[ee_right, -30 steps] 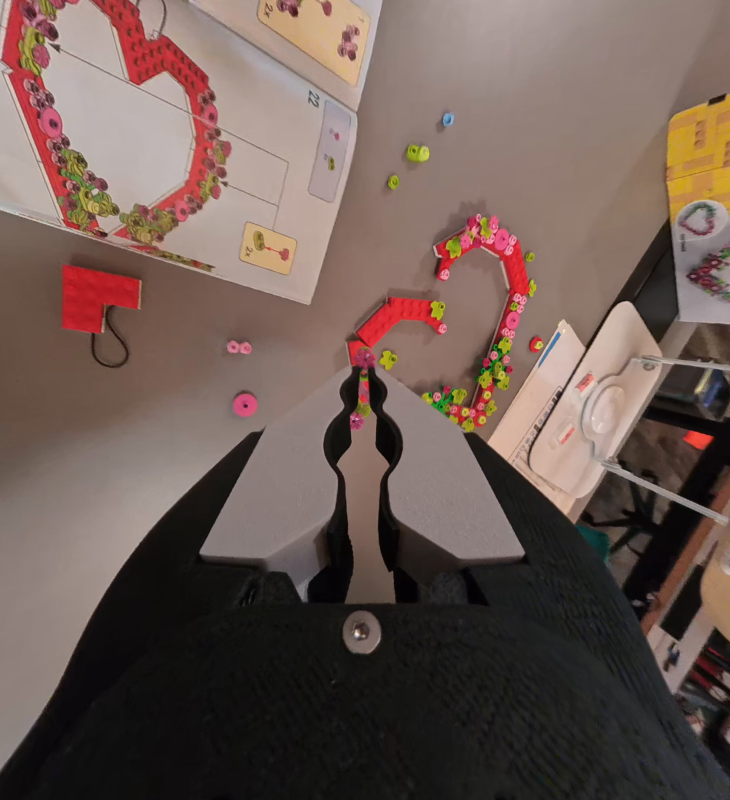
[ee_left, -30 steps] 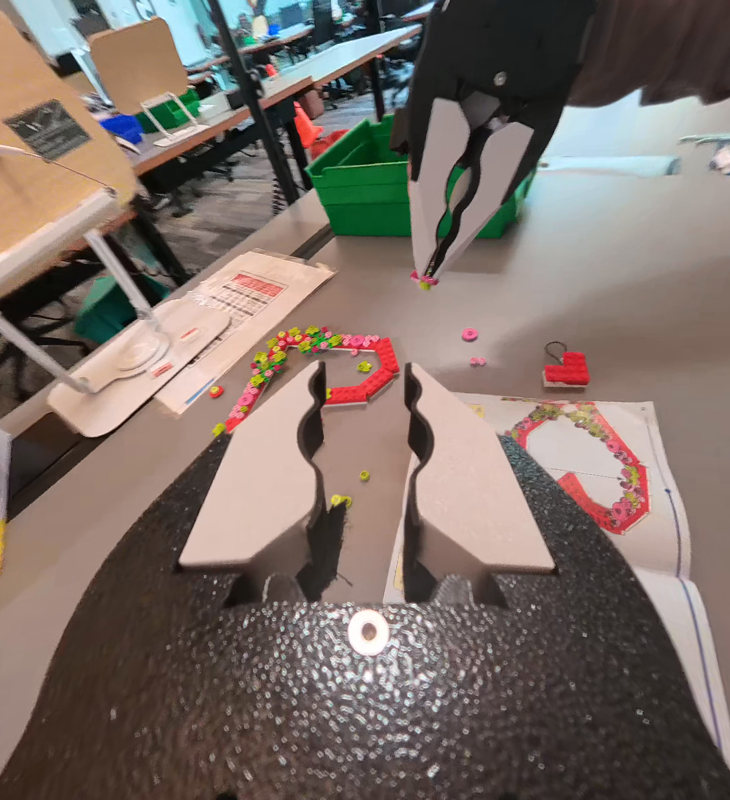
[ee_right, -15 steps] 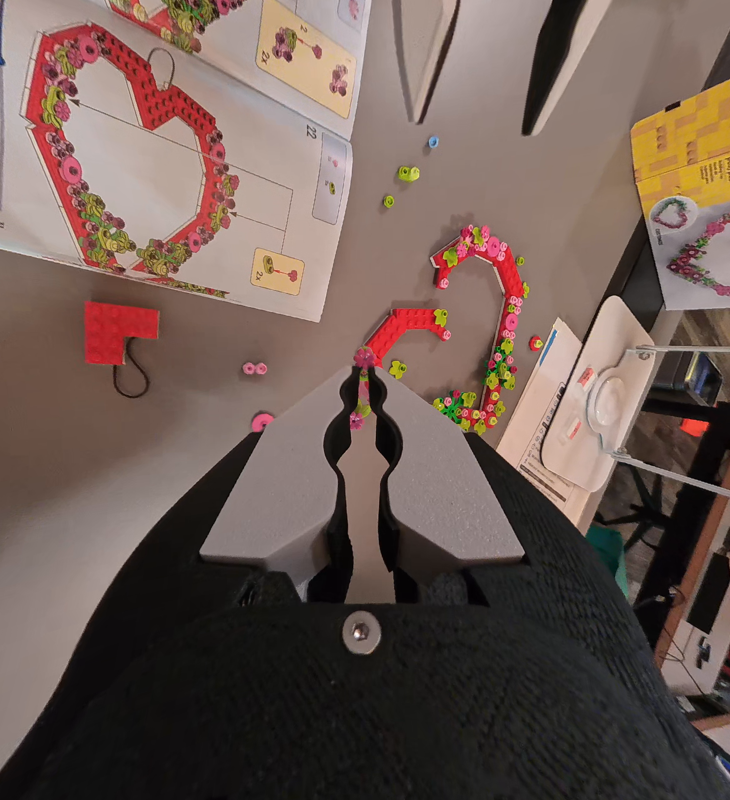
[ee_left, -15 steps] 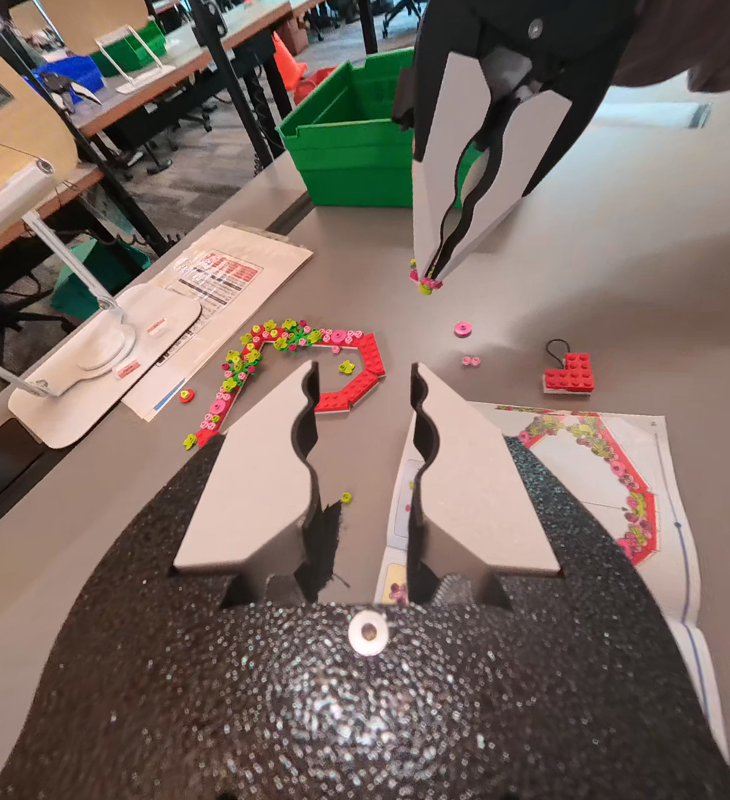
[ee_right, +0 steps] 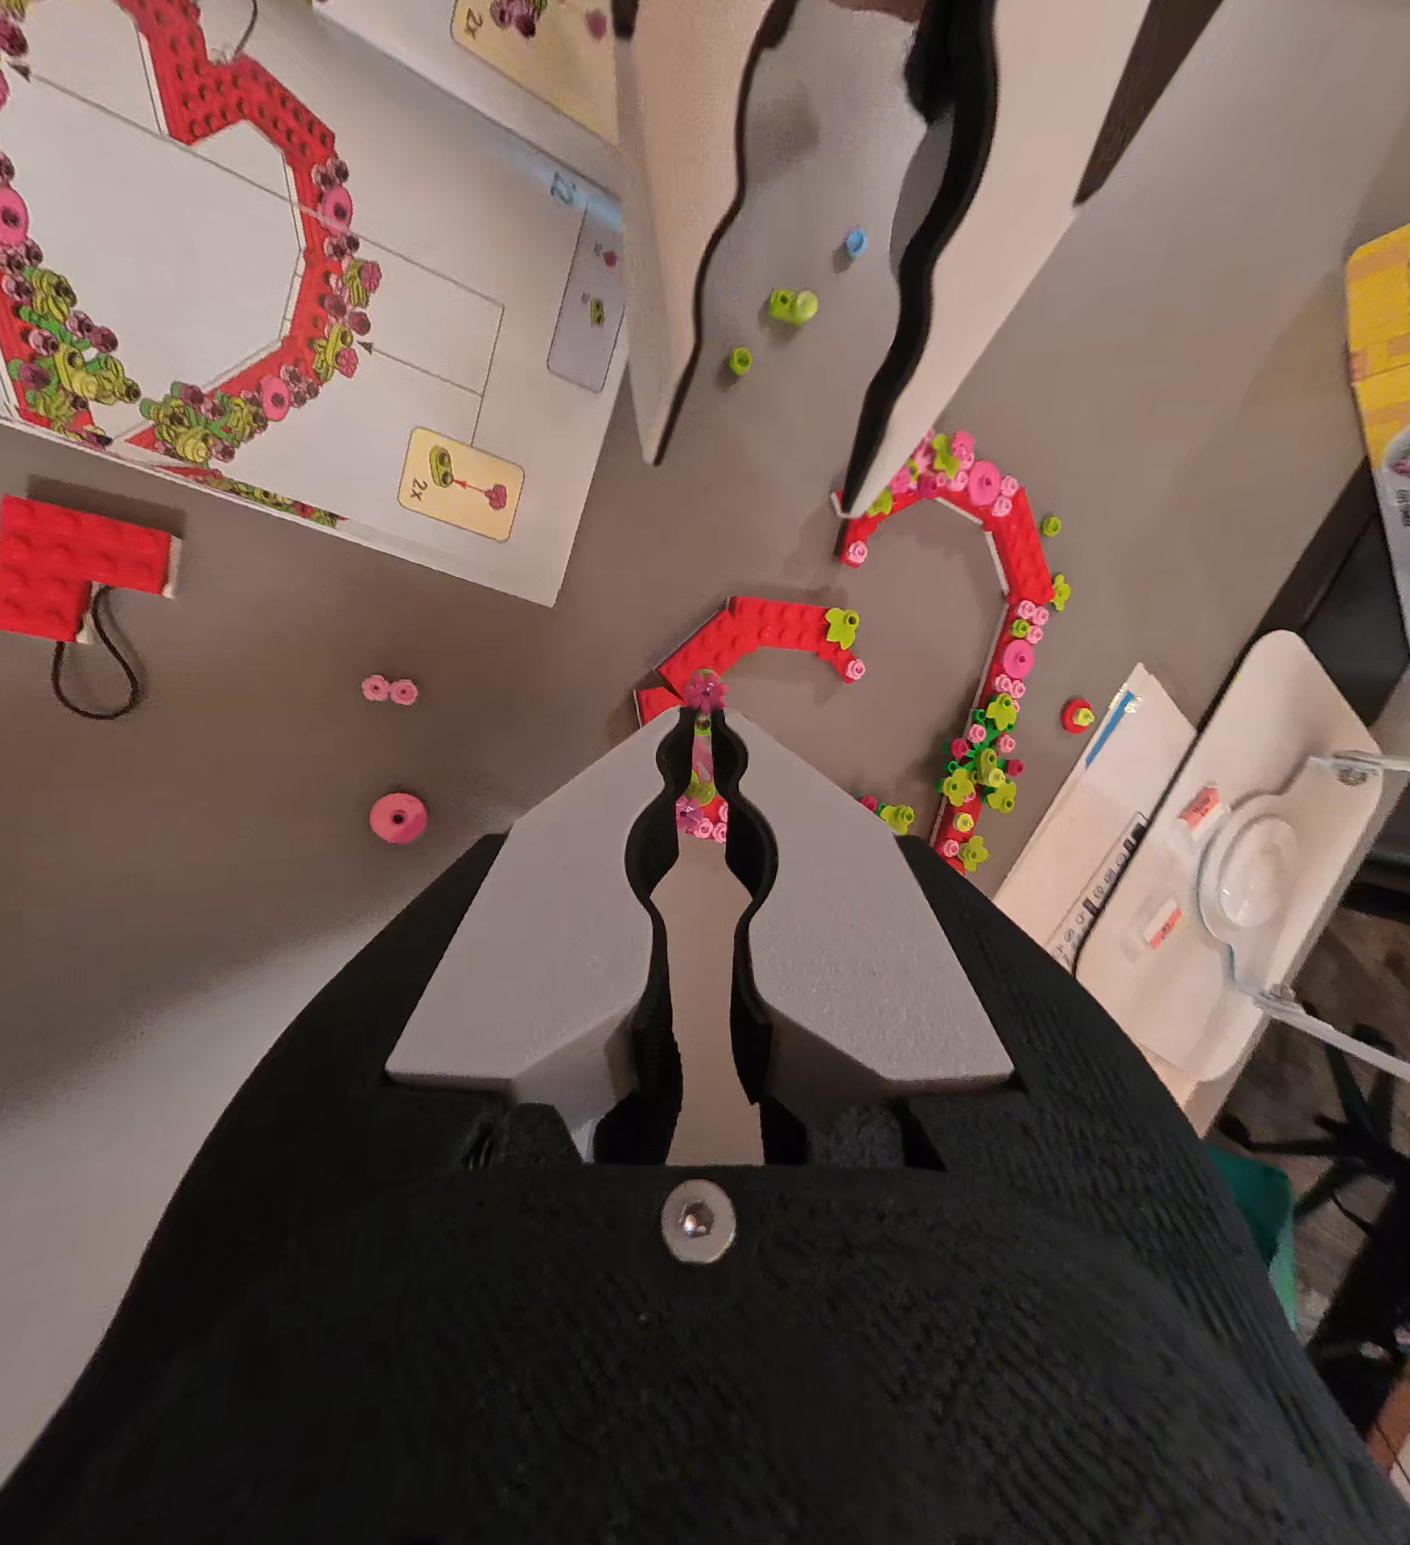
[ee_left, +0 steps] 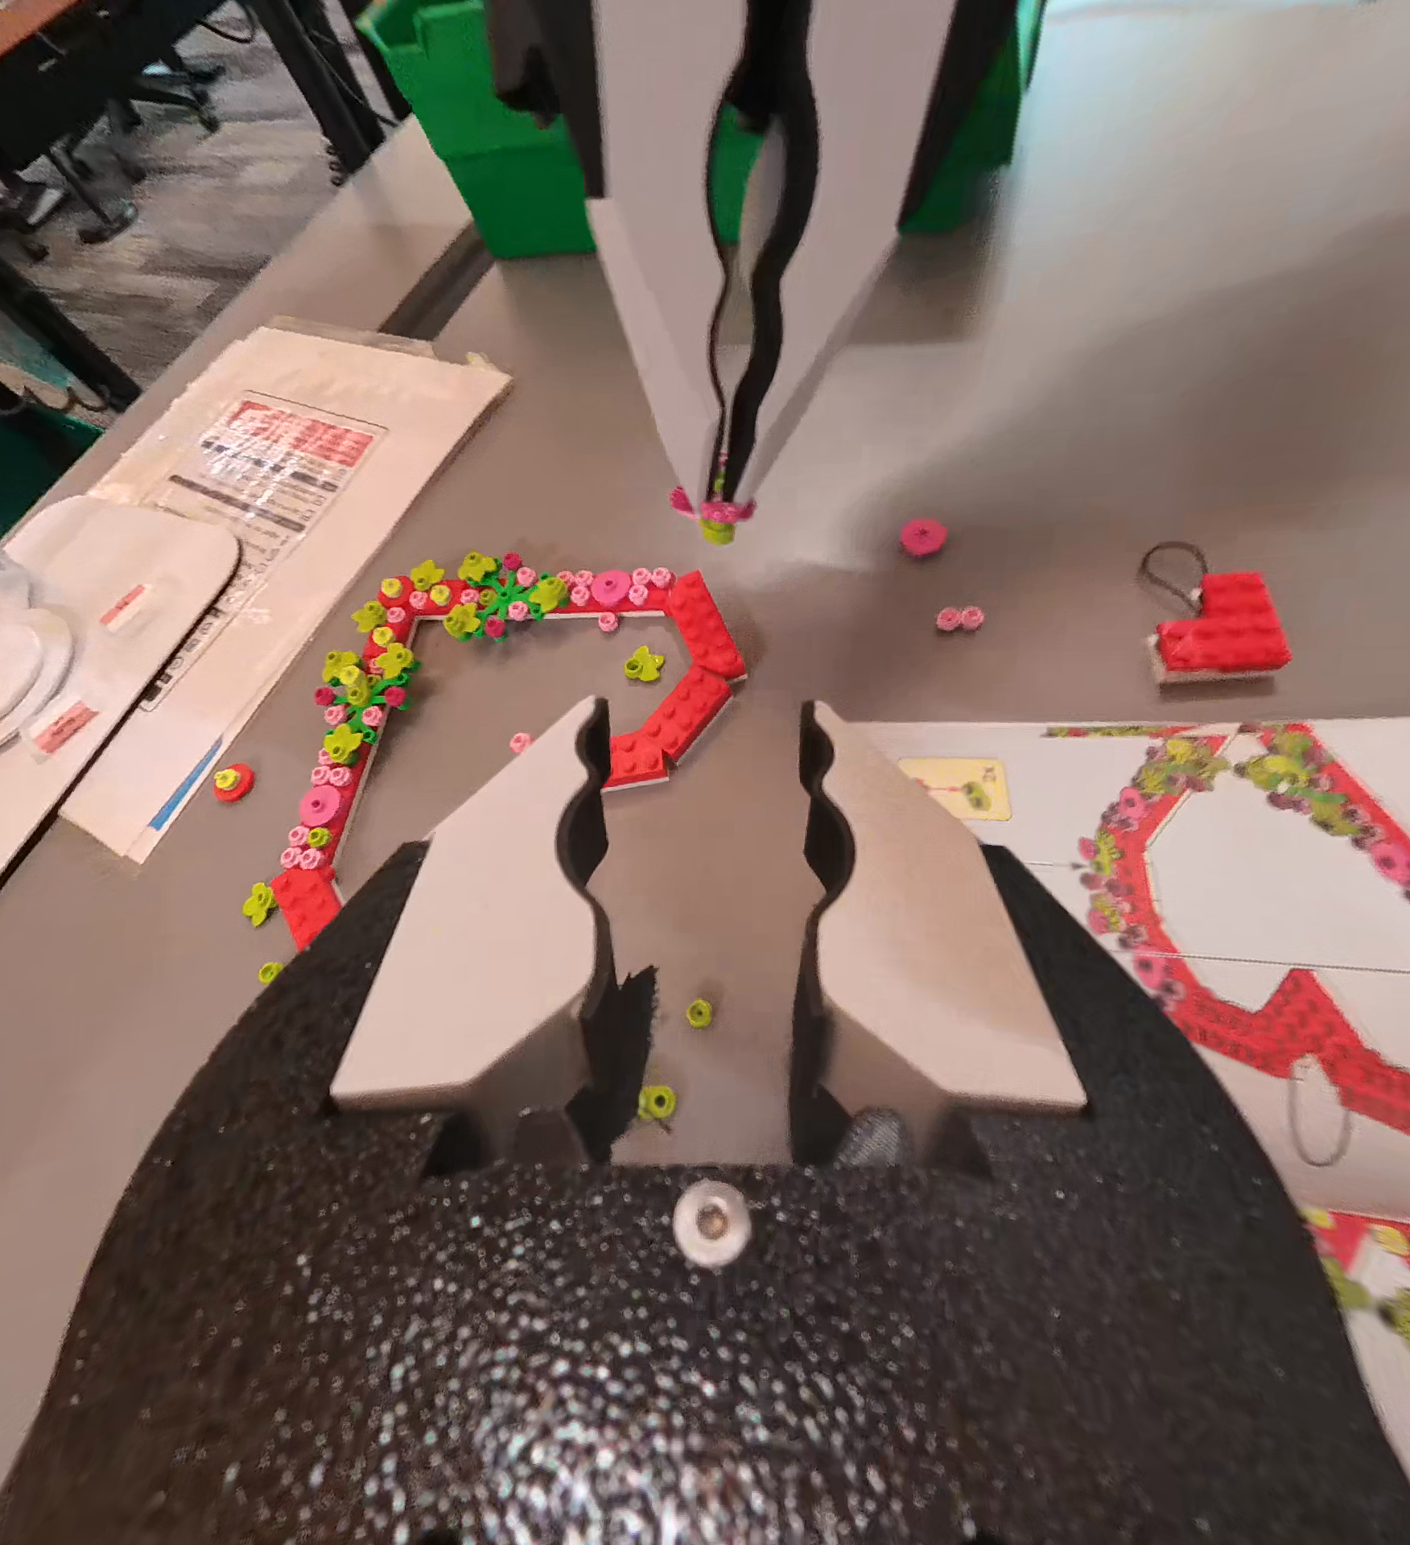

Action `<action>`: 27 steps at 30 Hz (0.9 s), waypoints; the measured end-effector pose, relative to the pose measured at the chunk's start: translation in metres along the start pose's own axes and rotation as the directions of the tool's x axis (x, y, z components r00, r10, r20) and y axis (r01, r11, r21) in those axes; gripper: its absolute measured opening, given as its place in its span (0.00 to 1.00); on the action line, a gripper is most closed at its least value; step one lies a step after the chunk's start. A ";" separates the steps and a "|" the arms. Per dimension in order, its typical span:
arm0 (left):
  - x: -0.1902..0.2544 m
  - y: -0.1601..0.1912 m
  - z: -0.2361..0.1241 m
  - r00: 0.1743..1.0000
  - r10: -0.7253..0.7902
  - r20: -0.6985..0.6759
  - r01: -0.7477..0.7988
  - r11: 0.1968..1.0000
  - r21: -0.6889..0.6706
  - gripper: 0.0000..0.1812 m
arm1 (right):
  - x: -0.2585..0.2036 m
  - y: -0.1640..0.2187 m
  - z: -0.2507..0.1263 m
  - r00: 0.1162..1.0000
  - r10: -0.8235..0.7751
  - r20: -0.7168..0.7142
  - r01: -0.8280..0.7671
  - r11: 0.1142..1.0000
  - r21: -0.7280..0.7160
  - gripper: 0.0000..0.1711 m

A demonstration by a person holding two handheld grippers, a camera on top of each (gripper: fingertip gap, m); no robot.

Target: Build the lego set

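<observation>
Right claw [ee_left: 722, 493] lowered nearer heart frame [ee_left: 518, 660], gripping flower piece [ee_left: 717, 517], green bin [ee_left: 509, 142] behind

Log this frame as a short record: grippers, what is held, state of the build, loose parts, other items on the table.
left gripper: open, empty, low over the grey table
right gripper: shut on a small pink flower piece
build: red heart frame, partly covered in flowers, unfinished, lying flat
loose parts: pink round piece, pink pair, red corner block with cord, lime studs
other: instruction booklet open beside the frame; green bin at the far edge
</observation>
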State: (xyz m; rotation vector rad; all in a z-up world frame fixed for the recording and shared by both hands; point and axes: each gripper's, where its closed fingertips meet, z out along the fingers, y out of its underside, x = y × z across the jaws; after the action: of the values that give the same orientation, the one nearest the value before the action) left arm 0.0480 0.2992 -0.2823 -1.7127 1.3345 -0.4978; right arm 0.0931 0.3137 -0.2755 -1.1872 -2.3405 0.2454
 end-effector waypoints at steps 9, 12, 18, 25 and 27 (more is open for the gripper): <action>-0.003 0.015 0.049 0.998 0.023 -0.056 -0.026 0.997 -0.068 0.26 | -0.001 0.018 0.032 0.985 -0.062 0.163 0.066 0.998 -0.022 0.01; -0.001 0.023 0.062 0.996 0.053 -0.067 -0.061 0.990 -0.124 0.26 | -0.003 0.024 0.039 0.974 -0.092 0.209 0.100 0.995 -0.029 0.01; -0.001 0.032 0.071 0.993 0.080 -0.086 -0.092 0.985 -0.144 0.21 | -0.009 0.032 0.047 0.945 -0.152 0.288 0.167 0.985 -0.031 0.01; -0.002 0.033 0.072 0.979 0.144 -0.145 -0.168 0.973 -0.161 0.15 | -0.006 0.034 0.046 0.934 -0.195 0.299 0.224 0.972 -0.066 0.01; -0.002 0.034 0.072 0.974 0.157 -0.162 -0.184 0.968 -0.170 0.13 | -0.007 0.034 0.046 0.933 -0.200 0.298 0.229 0.971 -0.063 0.01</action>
State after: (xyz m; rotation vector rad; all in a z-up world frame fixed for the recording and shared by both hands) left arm 0.0825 0.3288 -0.3478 -1.7152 1.6631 -0.4184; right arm 0.0971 0.3317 -0.3298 -0.9803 -2.7438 0.2453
